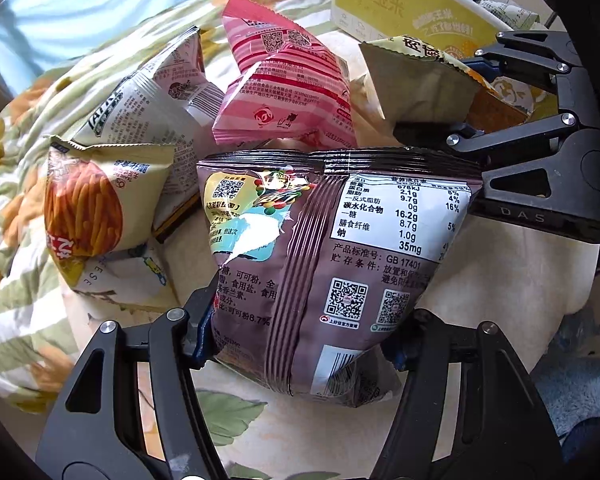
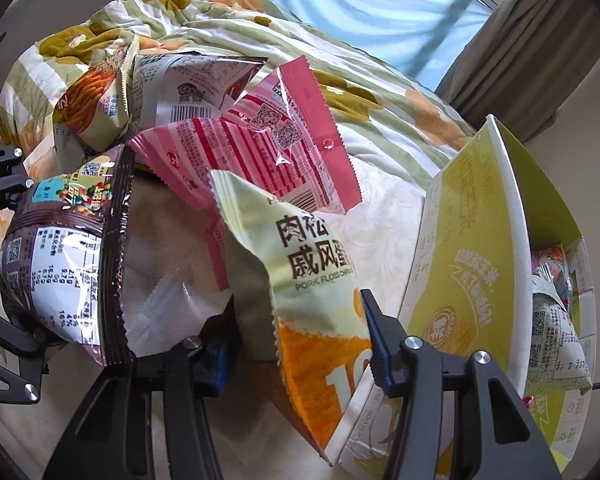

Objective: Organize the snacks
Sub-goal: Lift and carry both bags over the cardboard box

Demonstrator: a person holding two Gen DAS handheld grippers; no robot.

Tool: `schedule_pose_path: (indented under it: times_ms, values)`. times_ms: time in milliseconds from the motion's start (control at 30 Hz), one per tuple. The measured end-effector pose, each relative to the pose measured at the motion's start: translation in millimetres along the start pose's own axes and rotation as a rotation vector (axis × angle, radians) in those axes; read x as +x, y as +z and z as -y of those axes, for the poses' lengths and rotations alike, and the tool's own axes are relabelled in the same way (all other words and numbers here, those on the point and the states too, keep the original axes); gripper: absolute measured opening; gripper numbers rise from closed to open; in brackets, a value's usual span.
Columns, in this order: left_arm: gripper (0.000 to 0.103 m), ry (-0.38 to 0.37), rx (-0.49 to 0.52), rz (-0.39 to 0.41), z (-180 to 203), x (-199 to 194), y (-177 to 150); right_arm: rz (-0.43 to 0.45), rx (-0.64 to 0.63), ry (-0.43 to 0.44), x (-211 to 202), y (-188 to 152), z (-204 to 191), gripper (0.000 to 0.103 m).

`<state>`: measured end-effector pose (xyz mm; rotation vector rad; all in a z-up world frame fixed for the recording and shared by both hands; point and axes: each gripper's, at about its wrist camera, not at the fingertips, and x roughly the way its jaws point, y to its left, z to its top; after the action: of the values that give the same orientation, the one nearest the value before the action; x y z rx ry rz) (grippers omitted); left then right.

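Pink packet [image 2: 260, 152] lies beside yellow box [image 2: 480, 272].

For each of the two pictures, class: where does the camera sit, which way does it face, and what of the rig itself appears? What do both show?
Left wrist: sits on the left gripper, looking steeply down at the brown snack bag it grips; the right gripper's fingers show upper right.
Right wrist: sits on the right gripper, looking down at the pork floss cake packet it grips, beside the yellow box.
Shared: brown bag, pink packet, floral bedding.
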<state>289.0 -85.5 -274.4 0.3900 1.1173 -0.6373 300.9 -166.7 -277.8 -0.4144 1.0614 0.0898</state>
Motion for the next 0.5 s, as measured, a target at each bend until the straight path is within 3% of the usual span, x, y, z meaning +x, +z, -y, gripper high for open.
schedule_pose_path:
  times_ms: [233, 500]
  values:
    - [0.059, 0.011, -0.022, 0.049, -7, -30, -6, 0.042, 0.092, -0.006, -34, -2, 8, 0.048]
    - [0.059, 0.030, -0.013, 0.167, -10, -88, 3, 0.131, 0.249, 0.018, -107, 1, 17, 0.048]
